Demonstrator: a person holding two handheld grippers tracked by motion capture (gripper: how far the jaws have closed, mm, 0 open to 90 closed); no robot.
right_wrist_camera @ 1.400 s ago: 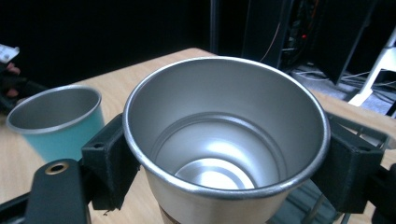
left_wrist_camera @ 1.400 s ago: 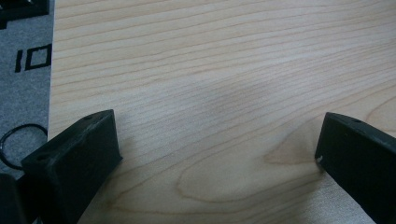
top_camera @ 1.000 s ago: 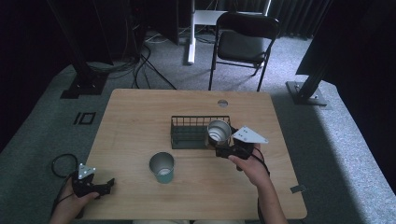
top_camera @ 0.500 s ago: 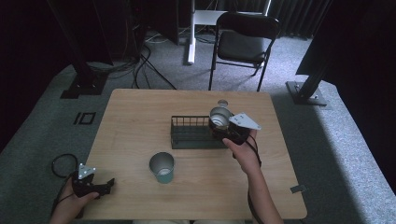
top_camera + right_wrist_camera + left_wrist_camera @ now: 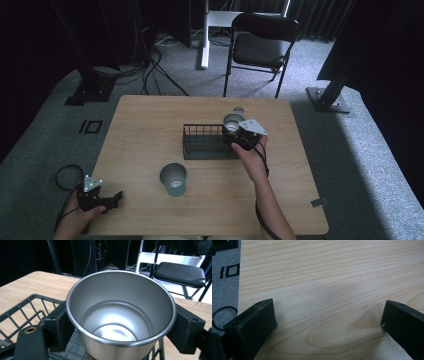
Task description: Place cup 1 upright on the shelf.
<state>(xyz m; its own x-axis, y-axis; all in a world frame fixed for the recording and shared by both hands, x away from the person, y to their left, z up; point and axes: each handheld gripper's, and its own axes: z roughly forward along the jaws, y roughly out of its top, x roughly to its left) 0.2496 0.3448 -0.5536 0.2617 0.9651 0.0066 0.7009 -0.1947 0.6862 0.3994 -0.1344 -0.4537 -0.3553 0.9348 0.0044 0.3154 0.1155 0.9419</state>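
Note:
A shiny steel cup (image 5: pixel 120 315) sits upright between the jaws of my right gripper (image 5: pixel 239 134), which is shut on it. In the high view that steel cup (image 5: pixel 232 121) hangs over the right end of the dark wire basket (image 5: pixel 202 142) at mid table. A second cup, teal-tinted (image 5: pixel 173 178), stands upright on the table in front of the basket. My left gripper (image 5: pixel 102 200) rests at the table's near left corner, open, with bare wood between its fingers (image 5: pixel 252 325).
The wooden table (image 5: pixel 150 120) has a small round hole or grommet (image 5: pixel 239 109) behind the basket. A black folding chair (image 5: pixel 262 47) stands past the far edge. Cables and dark stands lie on the grey carpet at the left.
My right gripper has carried the steel cup away from me and a little left, to above the basket's right end. The left gripper has stayed put.

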